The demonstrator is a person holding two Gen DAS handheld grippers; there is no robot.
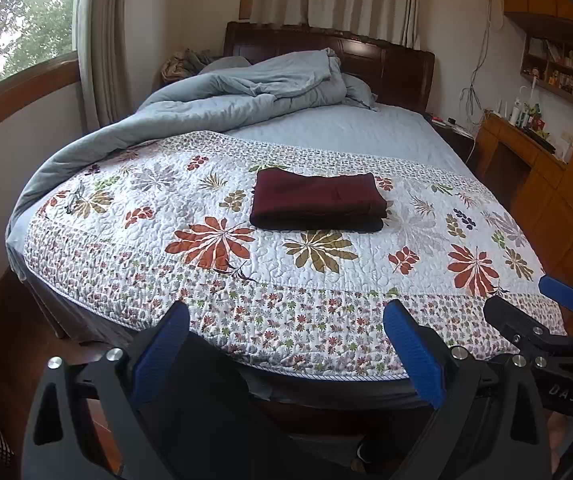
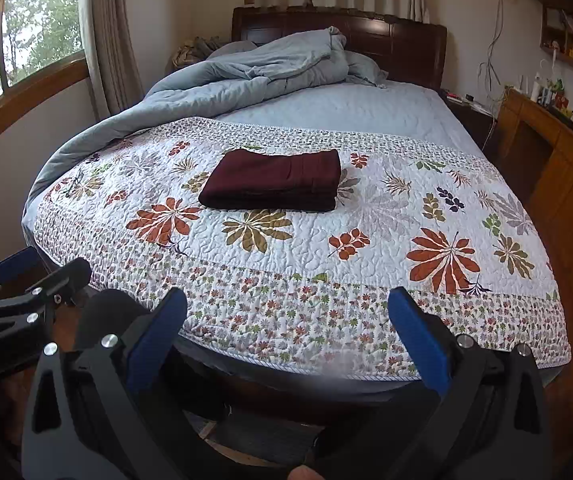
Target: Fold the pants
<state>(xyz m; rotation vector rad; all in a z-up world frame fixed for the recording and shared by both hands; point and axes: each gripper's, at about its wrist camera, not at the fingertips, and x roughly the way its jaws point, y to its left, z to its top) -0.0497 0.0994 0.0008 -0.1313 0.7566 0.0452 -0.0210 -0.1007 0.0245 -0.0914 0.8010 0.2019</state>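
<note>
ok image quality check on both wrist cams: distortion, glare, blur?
Left wrist: strong fisheye, black corners, quilt edge bowed; window blown out; folded pants sharp. Right wrist: same barrel bend; soft smear on the near quilt edge; pants in focus, soft daylight, faint shadows.

The pants [image 1: 318, 202] were a deep maroon, sitting on a white quilt [image 1: 246, 264] with rust, olive and grey flower prints. Comforter [image 1: 222, 100] was pale blue-grey, headboard [image 1: 386, 64] dark reddish wood, tongs black with blue pads [image 1: 414, 356].
</note>
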